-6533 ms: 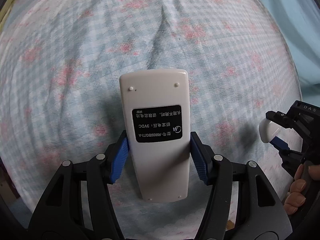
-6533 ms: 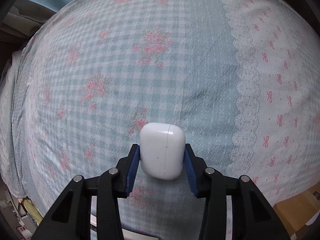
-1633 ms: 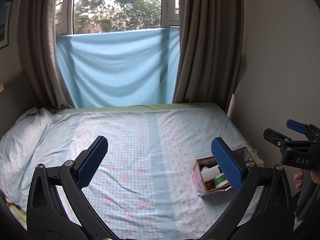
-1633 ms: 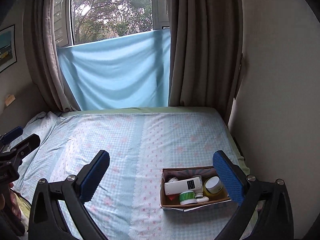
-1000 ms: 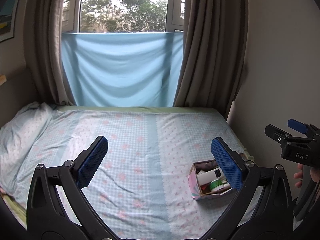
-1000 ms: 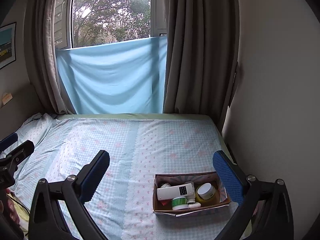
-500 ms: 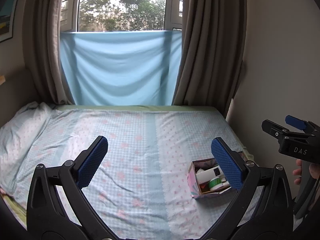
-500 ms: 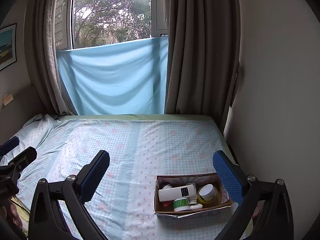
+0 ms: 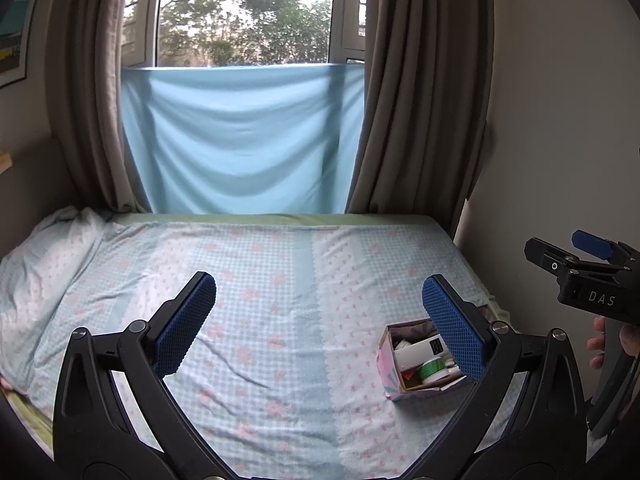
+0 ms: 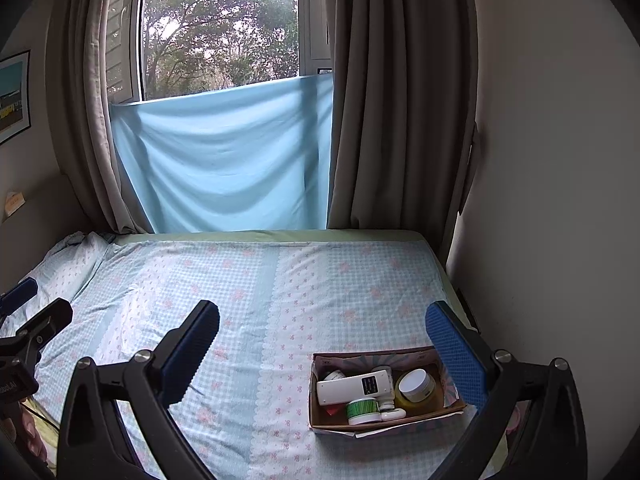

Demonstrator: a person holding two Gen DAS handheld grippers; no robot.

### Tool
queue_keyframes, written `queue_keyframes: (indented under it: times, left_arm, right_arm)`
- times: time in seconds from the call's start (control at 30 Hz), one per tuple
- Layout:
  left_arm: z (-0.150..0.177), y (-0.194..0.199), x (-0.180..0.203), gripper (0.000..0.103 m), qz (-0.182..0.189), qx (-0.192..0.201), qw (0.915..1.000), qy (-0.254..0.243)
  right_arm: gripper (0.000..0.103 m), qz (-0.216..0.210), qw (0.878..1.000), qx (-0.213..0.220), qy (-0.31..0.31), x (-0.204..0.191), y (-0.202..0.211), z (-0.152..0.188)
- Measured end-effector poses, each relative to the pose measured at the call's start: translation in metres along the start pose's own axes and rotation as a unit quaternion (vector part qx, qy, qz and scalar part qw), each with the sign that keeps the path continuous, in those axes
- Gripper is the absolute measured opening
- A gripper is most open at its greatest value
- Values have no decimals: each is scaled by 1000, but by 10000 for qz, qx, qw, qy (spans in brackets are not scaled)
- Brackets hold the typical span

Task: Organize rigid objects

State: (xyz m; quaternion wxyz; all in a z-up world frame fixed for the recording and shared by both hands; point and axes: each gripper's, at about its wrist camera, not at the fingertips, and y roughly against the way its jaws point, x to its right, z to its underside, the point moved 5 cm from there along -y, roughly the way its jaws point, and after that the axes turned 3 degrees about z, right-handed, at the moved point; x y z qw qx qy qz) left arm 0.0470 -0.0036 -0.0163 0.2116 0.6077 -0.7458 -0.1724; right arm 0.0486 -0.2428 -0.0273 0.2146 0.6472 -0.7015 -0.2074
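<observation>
Near the right edge of the bed (image 10: 248,280), against the wall, we see a small patterned box (image 10: 384,428) resting on the checked sheet. From the left wrist view our left gripper (image 9: 320,320) hides the box's right half behind its right finger, so only part of the contents shows there. Both our left gripper and our right gripper (image 10: 324,340) hold nothing, fingers spread wide, raised well back from the box. Inside lie a white remote (image 10: 354,386) with its black label up, a green-banded jar (image 10: 362,409), a yellow jar with a white lid (image 10: 416,388), and small white pieces we cannot identify. A hand (image 9: 612,340) shows at the frame's right.
</observation>
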Motion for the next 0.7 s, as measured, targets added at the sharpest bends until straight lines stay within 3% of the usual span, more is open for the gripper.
queue_keyframes:
  times: [0.3,0.7]
  left_arm:
    - [-2,0,-2,103,-425,133,9990,-96]
    - [-5,0,0,103,-392,389,9983,-190]
  right_arm:
    - [103,20,10000,27,-1,0,-1,-2]
    - [103,37,10000,7,5,-1,-7,-4]
